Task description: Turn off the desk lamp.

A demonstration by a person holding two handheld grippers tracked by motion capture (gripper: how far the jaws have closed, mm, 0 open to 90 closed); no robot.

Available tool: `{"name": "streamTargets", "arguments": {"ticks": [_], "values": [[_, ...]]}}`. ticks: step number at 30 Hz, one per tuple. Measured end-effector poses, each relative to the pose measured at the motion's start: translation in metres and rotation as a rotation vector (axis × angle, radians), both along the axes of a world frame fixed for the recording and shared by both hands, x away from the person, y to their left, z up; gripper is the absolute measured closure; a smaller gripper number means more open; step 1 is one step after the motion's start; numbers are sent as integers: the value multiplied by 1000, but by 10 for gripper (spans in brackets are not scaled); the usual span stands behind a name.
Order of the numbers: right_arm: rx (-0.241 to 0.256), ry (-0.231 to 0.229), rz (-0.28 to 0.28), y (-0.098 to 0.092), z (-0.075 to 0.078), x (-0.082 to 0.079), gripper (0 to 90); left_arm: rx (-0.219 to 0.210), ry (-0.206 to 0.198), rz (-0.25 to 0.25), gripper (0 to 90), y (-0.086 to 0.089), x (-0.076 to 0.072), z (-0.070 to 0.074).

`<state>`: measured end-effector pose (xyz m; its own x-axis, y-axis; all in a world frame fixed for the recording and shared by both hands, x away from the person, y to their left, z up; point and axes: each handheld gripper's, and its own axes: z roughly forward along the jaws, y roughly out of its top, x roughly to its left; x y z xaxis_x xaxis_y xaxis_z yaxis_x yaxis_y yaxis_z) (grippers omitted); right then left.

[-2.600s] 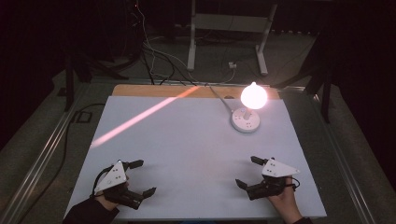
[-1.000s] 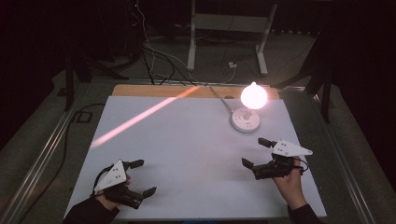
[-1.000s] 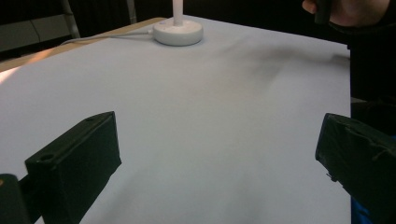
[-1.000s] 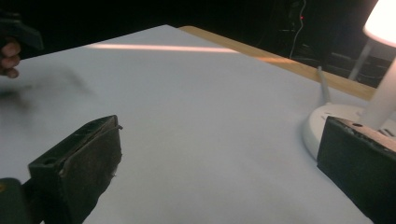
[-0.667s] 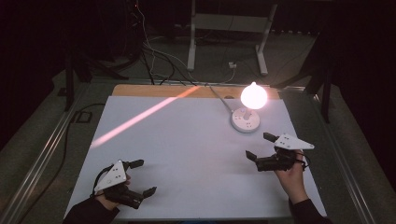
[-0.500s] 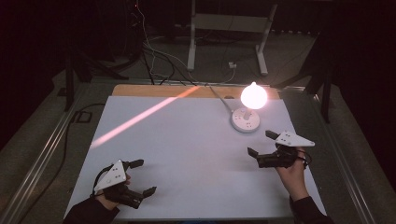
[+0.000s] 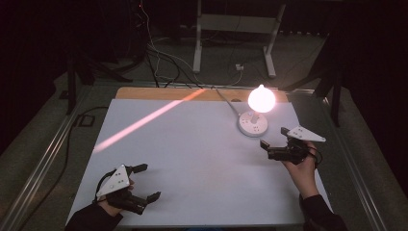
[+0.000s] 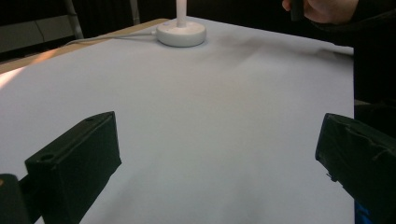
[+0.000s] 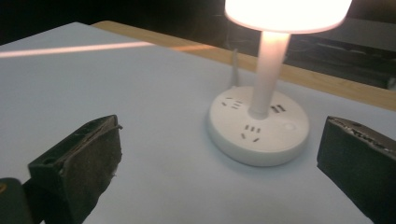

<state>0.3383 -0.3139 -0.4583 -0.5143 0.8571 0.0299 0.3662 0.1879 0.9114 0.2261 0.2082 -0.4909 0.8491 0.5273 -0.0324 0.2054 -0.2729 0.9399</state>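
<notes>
We see a dark room around a white counter (image 7: 192, 163) with a wooden strip (image 7: 144, 93) along its far edge. A pinkish streak of light (image 7: 144, 121) crosses the white top slantwise. Beyond, cables (image 7: 163, 57) trail over a grey floor (image 7: 120, 67) by a white stand (image 7: 231, 29). Metal rails (image 7: 38, 173) run along the sides

No readable text, labels, brands or numbers anywhere. Only unlettered socket slots on the round lamp base (image 9: 258, 132), plain white all over; bare white worktop (image 7: 192, 159) without markings.
</notes>
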Motion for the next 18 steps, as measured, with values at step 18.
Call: {"name": "streamTargets", "arguments": {"ticks": [18], "values": [[14, 39, -117, -14, -4, 31, 5, 3, 3, 1, 6, 0, 0, -1]]}}
